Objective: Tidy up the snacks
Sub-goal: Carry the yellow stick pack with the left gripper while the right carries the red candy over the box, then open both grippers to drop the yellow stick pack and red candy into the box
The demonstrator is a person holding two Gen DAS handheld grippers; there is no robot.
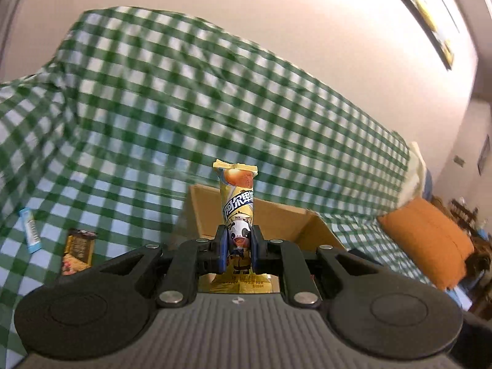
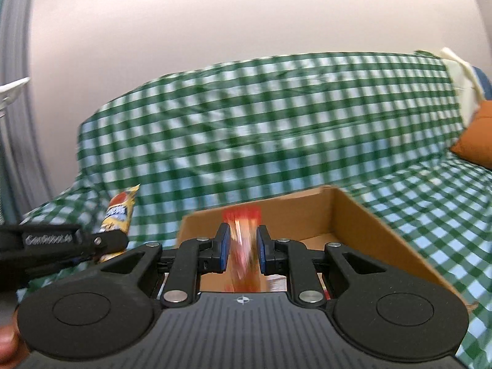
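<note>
My left gripper is shut on a yellow snack pack with a cartoon cow, which stands upright between the blue pads. Behind it sits an open cardboard box. My right gripper is shut on a blurred red and orange snack pack, held over the same cardboard box. In the right wrist view the left gripper comes in from the left with the yellow pack sticking up from it.
A green and white checked cloth covers the sofa under the box. On it at the left lie a light blue packet and a gold and black packet. An orange cushion rests at the right.
</note>
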